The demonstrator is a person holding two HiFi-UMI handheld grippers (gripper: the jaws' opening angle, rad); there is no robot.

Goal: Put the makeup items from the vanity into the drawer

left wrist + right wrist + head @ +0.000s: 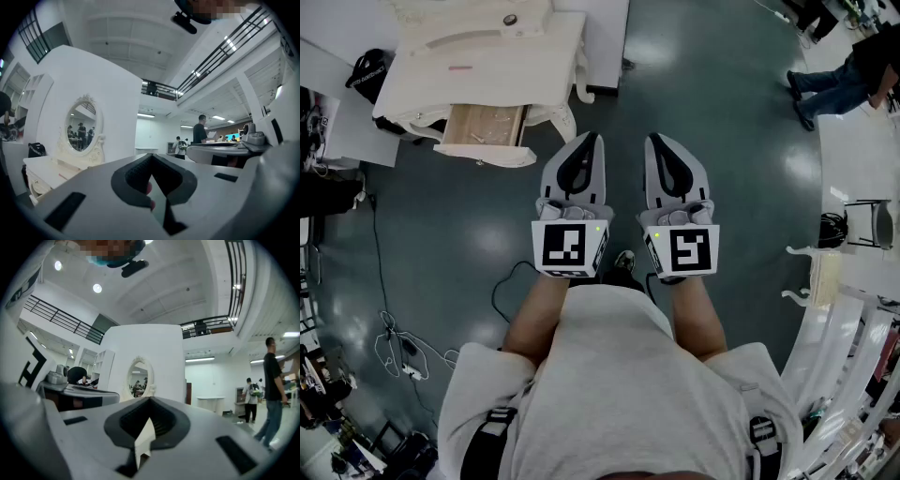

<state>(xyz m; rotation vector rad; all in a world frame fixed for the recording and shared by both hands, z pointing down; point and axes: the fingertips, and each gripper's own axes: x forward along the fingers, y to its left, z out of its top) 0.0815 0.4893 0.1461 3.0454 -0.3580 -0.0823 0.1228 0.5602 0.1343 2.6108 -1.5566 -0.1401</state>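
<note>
The white vanity [487, 56] stands at the upper left of the head view, and its wooden drawer [486, 127] is pulled open with small bits inside. A thin pink item [461, 67] and a small round dark item [510, 20] lie on its top. I hold both grippers side by side at waist height over the floor, well short of the vanity. My left gripper [593, 139] is shut and holds nothing. My right gripper [654, 139] is shut and empty too. The vanity's oval mirror [82, 129] shows in the left gripper view, and this mirror [139, 378] also appears past the shut right gripper [150, 399].
A black bag [367, 73] lies left of the vanity. Cables [403, 349] trail over the dark floor at lower left. A white table [853, 169] and ornate white furniture [825, 309] line the right side. People [839, 75] stand at the far right.
</note>
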